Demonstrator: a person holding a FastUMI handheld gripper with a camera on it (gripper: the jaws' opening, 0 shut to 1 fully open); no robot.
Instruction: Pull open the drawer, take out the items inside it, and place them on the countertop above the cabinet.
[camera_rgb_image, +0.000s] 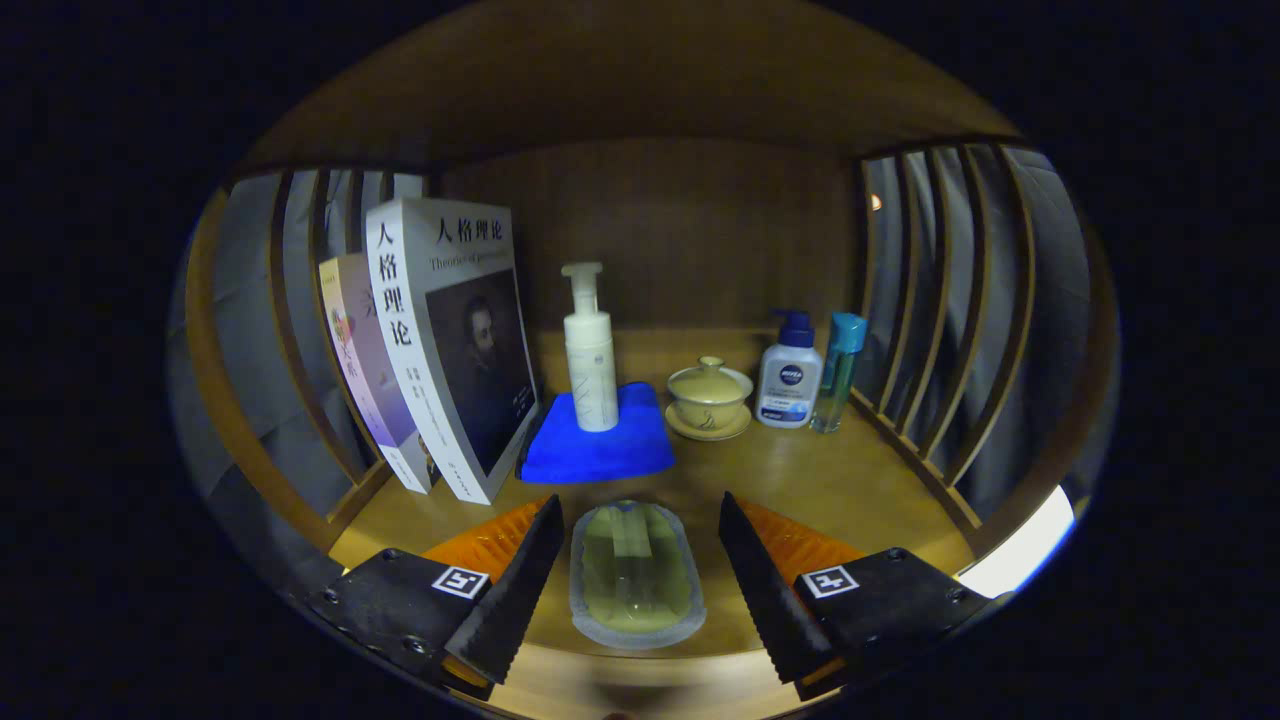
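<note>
Fingers of the gripper (635, 570) stand wide apart, touching nothing, with a pale oval packet (634, 575) lying flat between them on the wooden countertop (850, 490). Beyond sit a blue cloth (600, 450) under a white pump bottle (590, 350), a lidded cup (709, 395), two small bottles (810, 375) and leaning books (440, 340).

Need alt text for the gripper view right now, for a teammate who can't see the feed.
The gripper is open around a flat oval packet lying on the wooden countertop. Beyond it sit a pump bottle on a blue cloth, a lidded cup, two small bottles and upright books.
</note>
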